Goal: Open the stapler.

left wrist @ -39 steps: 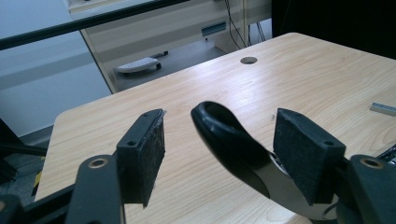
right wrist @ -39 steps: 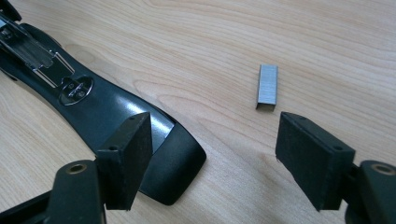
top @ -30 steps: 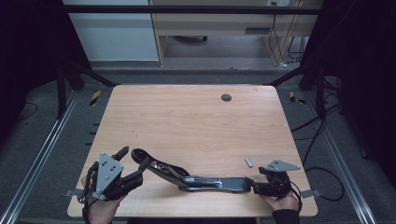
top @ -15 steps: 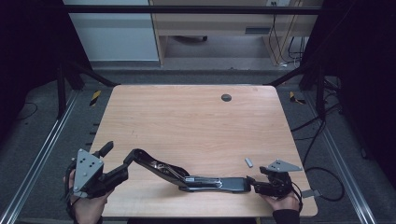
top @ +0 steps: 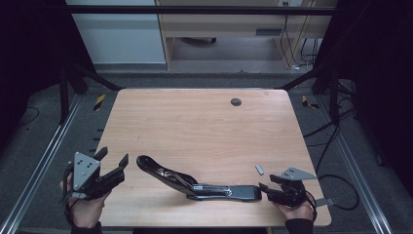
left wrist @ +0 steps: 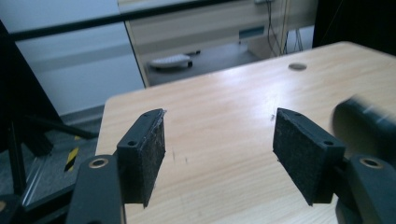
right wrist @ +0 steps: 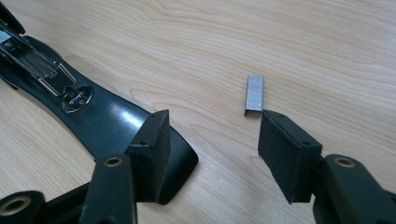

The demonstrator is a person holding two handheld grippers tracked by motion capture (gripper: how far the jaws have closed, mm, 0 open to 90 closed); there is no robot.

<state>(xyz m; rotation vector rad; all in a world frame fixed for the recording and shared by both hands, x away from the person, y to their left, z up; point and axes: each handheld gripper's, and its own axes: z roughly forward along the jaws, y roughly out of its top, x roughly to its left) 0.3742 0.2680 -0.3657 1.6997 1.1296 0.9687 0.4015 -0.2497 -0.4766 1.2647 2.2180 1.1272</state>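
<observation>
A black stapler [top: 195, 183] lies swung open flat on the wooden table [top: 204, 131], its staple channel facing up [right wrist: 32, 60]. A short silver staple strip [top: 259, 169] lies to the right of it. My right gripper [top: 267, 189] is open at the stapler's right end [right wrist: 107, 116], and its jaws have just been closing. The stapler's rounded tip pokes into the gap beside one pad. The staple strip [right wrist: 255, 93] lies just past the other pad's tip. My left gripper [top: 113, 157] is open and empty at the table's left edge, apart from the stapler's left end. Only bare wood lies between its pads [left wrist: 144, 154].
A small dark round disc [top: 236, 102] sits in the tabletop near the far edge. Cables trail on the floor at the right [top: 336, 141]. A pale cabinet and a wooden desk [top: 219, 24] stand beyond the table. A blurred dark shape [left wrist: 362, 121] sits at the right of the left gripper view.
My left gripper has moved left, away from the stapler's left end, out to the table's edge. The right gripper has stayed where it was, with its jaws a little narrower.
</observation>
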